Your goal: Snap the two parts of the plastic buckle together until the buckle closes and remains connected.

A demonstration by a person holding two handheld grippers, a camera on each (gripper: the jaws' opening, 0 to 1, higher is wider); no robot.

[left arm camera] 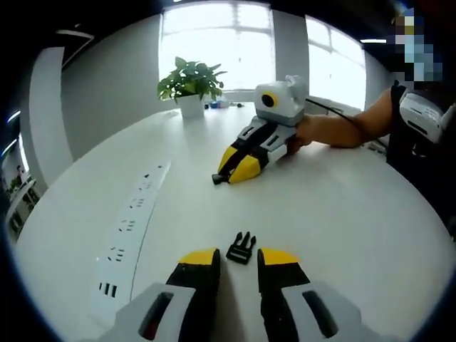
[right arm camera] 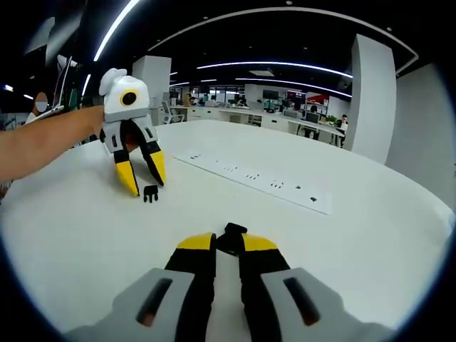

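Left gripper [left arm camera: 239, 258] fingers parted, pronged black plastic buckle half [left arm camera: 241, 247] between tips, unheld; right gripper [right arm camera: 226, 243] pinching other black buckle half [right arm camera: 230, 235]; white round table [left arm camera: 342, 214], white inset socket strip [left arm camera: 128, 235], potted green plant [left arm camera: 189, 85]

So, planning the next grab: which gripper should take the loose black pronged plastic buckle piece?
Probably the left gripper: open, the piece at its tips; the right gripper looks shut on the other buckle half.

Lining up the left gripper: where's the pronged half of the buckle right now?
In the left gripper view, the pronged buckle half lies on the white table, just beyond the open left gripper.
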